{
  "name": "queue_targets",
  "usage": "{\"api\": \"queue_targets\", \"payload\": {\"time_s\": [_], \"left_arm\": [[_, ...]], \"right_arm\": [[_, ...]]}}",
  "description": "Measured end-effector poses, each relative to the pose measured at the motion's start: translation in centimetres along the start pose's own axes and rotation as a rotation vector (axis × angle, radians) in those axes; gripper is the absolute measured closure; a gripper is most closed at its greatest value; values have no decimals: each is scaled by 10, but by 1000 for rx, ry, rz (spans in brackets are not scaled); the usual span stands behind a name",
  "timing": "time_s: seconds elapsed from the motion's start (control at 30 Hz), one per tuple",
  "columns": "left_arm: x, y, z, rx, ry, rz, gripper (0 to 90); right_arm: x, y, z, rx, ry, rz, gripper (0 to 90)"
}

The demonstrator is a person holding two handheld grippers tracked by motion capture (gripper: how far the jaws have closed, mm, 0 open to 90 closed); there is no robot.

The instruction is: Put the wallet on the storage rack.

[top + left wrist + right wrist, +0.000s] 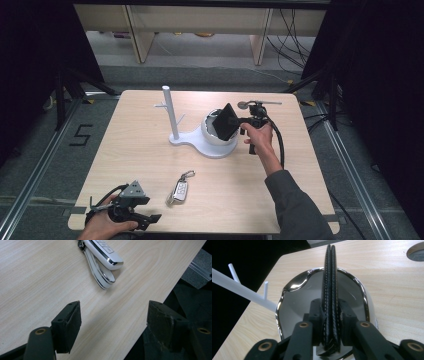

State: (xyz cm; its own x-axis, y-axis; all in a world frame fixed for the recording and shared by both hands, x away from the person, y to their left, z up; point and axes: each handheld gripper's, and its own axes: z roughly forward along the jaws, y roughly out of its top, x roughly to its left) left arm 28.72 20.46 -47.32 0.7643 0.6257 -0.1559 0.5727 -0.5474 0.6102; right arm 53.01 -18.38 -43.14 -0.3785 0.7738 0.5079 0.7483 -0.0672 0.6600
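A wooden table [150,165] seen from above, with a person's 2 hands each holding a black two-jaw gripper. The right gripper [239,120], near the far middle of the table, has its jaws clamped on a flat black leather wallet [226,121], held on edge and tilted over a white bowl [212,137] with a shiny chrome rim. In the right gripper view the wallet [330,290] stands upright between the jaws, its stitched edges facing the camera, above the bowl's mirrored hollow [297,302]. The bowl forms part of a white stand whose thin post [170,112] with small pegs rises just to its left. The left gripper [150,218] rests at the near left edge of the table, its jaws wide apart and holding nothing. A white and chrome car key fob [179,191] lies on the wood near it, just ahead of the open jaws in the left gripper view [103,255].
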Motion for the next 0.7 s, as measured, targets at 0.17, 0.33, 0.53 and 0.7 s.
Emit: {"api": "queue_targets", "payload": {"time_s": [0.17,0.33,0.53,0.7], "left_arm": [[1,-1,-1,0,-2,2,273],[2,-2,0,1,-1,-5,273],[1,-2,2,-1,2,-21,272],[3,-2,1,5,-2,-1,272]], "right_arm": [[4,-1,-2,3,-13,44,643],[1,3,-12,-26,-45,-40,515],[-6,3,-22,-44,-50,-32,419],[-8,3,-38,-74,-66,-50,386]]}}
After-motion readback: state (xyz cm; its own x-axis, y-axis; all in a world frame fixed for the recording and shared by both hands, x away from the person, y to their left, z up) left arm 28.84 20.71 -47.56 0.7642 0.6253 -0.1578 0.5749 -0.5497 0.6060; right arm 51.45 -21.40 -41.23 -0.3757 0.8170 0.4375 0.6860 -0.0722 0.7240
